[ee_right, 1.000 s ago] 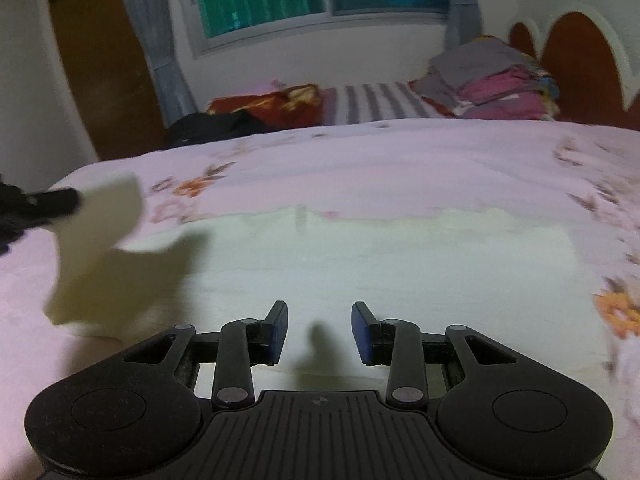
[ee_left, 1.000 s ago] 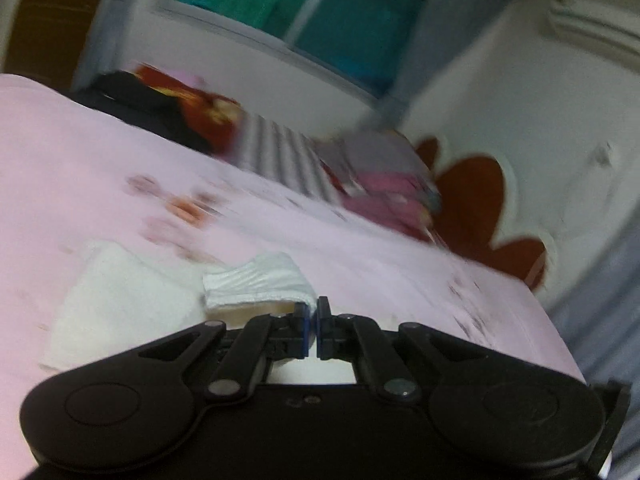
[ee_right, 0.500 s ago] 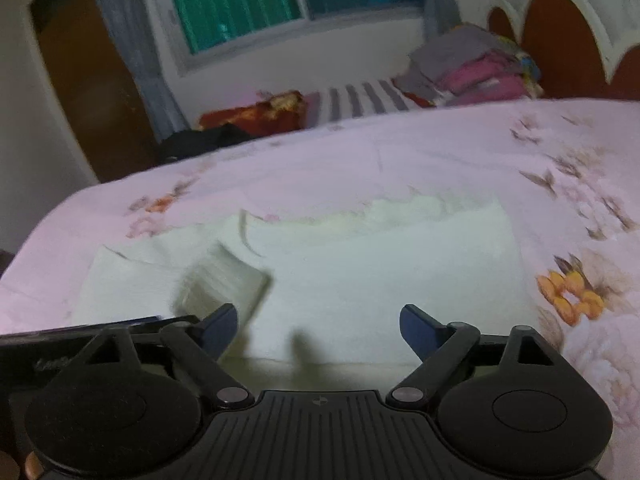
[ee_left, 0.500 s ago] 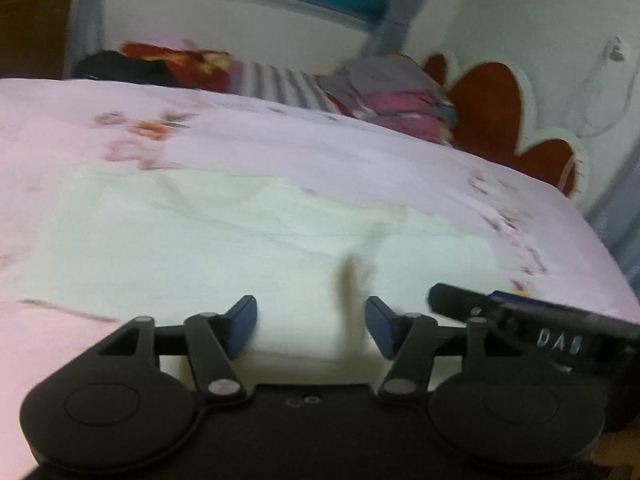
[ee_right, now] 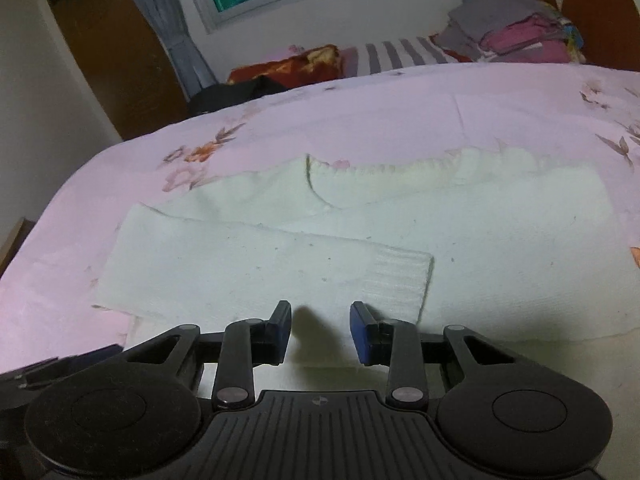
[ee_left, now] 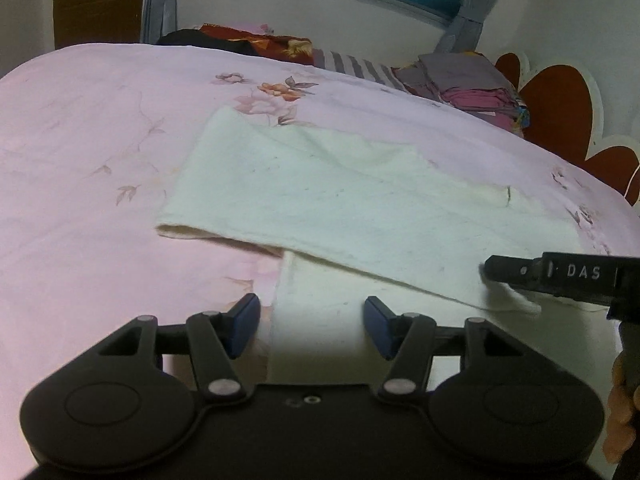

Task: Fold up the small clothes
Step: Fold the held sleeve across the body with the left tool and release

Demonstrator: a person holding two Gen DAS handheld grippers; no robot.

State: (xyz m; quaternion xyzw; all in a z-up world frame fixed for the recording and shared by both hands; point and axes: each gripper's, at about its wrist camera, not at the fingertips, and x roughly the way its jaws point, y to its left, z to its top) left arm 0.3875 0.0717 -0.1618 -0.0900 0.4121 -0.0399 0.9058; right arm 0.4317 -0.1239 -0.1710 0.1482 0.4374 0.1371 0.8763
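Pink floral bedspread (ee_left: 100,128) filling most of both views; stack of folded clothes (ee_right: 516,28) at the far end by the headboard (ee_left: 560,112), well apart from the work. Cream knit sweater (ee_right: 500,248) spread flat on the near part of the bed, hem toward the cameras, neckline (ee_right: 316,176) on the far side. One sleeve (ee_right: 248,264) already laid across the body, ribbed cuff (ee_right: 396,280) ending near mid-chest. No second sleeve visible on the other side; folded under or not, cannot tell. Judged early in the fold: sleeve step done on one side, body not yet folded, so the hem-to-collar fold probably left, maybe side folds too. Left gripper (ee_left: 312,322) low over the near left edge of the sweater, jaws apart, cloth edge lying below the gap, nothing pinched. Right gripper (ee_right: 320,330) just short of the cuff over the hem area, jaws closing, pads apart over flat knit, no fabric gathered between them. Right tool tip also visible from the left view, close by the cuff corner; contact there too unclear to call.
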